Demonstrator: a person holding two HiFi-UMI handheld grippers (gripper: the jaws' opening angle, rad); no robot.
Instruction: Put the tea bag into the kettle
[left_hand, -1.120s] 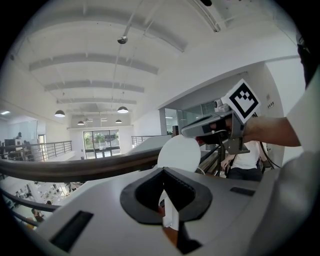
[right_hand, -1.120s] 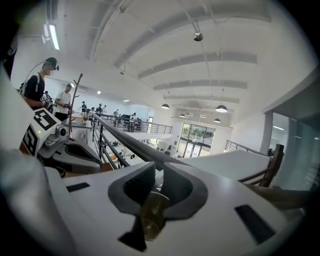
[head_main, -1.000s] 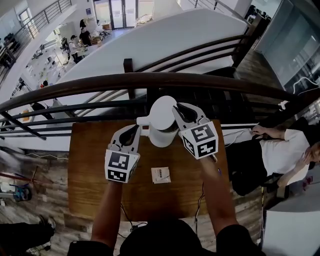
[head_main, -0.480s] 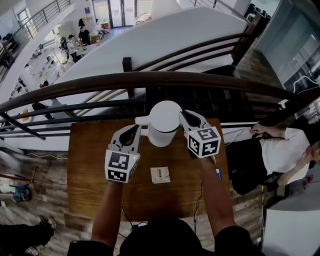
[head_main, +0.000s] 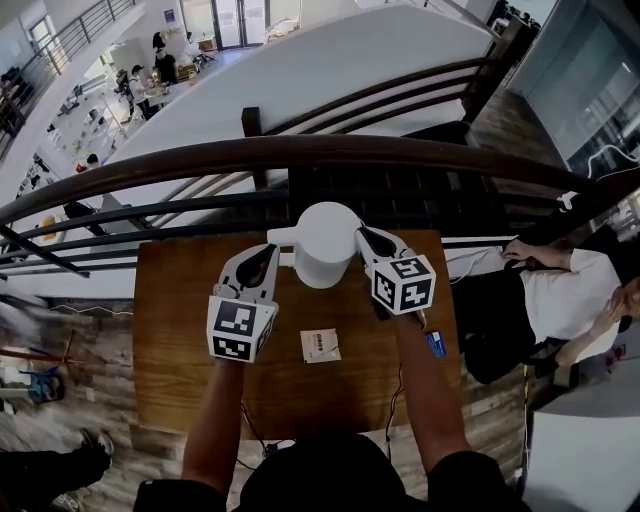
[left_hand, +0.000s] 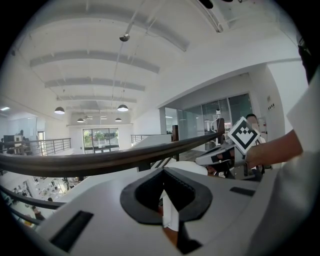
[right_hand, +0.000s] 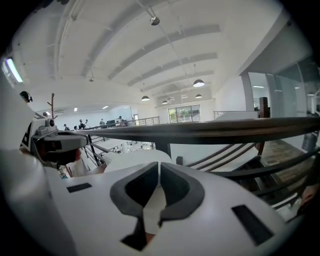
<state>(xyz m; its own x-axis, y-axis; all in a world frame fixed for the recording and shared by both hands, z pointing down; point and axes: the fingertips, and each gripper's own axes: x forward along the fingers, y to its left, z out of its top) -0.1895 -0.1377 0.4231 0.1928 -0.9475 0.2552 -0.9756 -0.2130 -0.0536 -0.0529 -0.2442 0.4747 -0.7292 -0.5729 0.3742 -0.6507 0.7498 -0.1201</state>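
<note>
**Both grippers closed beside one kettle (head_main: 325, 245); tea bag (head_main: 320, 345) out on the surface (head_main: 180, 330)**

Your right gripper (right_hand: 159, 164) has just been closing. Its jaws are all but together, with only a thin slit left at the tips, and nothing is pinched between them. Your left gripper (left_hand: 162, 171) has its jaws pressed together at the tips. A white sliver shows through the gap behind them, and I cannot tell what it belongs to.

Counted: two grippers, each with one marker cube (head_main: 240, 330), one kettle, one tea bag and one surface.

Your two forearms reach forward side by side from the bottom of the head view. Both grippers point away from you and a little downward. The left tips sit just beside the kettle's left side, the right tips just beside its right side. Whether either one touches it I cannot tell.

The tea bag lies flat on the surface, outside the kettle and nearer you than it. It sits between the two grippers and apart from both. The kettle stands upright at the far edge, by the railing (head_main: 150, 165).

Only the head view shows the tea bag and the surface. The left gripper view shows your right gripper and its cube off to the right, past the kettle's white top. The right gripper view shows the left gripper at its left edge. Both gripper views show the railing running across.
</note>
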